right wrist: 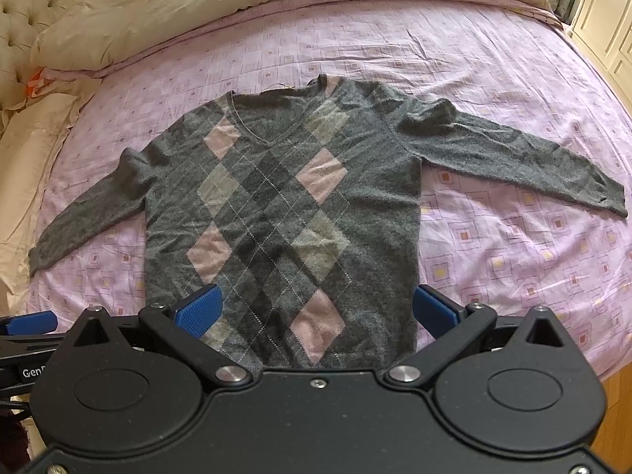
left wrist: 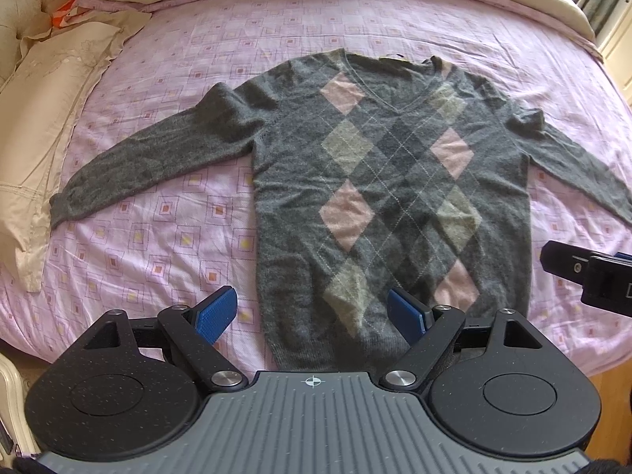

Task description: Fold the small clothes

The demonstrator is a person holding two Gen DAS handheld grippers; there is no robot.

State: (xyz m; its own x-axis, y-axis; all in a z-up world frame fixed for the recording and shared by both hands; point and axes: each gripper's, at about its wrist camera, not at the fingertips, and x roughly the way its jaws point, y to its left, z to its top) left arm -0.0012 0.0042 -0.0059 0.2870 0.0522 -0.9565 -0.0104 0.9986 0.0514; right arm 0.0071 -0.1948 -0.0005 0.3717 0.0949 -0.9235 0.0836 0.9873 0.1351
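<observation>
Both claws are held low over the near edge of the bed (left wrist: 166, 213), pointing forward across it, and both are spread wide with nothing between their blue pads. The left claw (left wrist: 312, 316) sits over the lower left part of the sweater (left wrist: 371, 181); its left pad (left wrist: 215, 314) is over bare pink sheet just off the garment's side, the right pad over the knit near the hem. The right claw (right wrist: 316, 310) straddles the lower right part of the sweater (right wrist: 276, 205), its left pad (right wrist: 199, 310) above the argyle front and its right pad at the garment's right side seam. From the left wrist view, part of the right claw shows at the right edge, just beside the hem corner.

The grey argyle sweater lies flat, front up, on the pink patterned sheet, neckline away, hem nearest the claws, both sleeves spread out to the sides. Cream bedding (right wrist: 166, 12) is bunched along the far side.
</observation>
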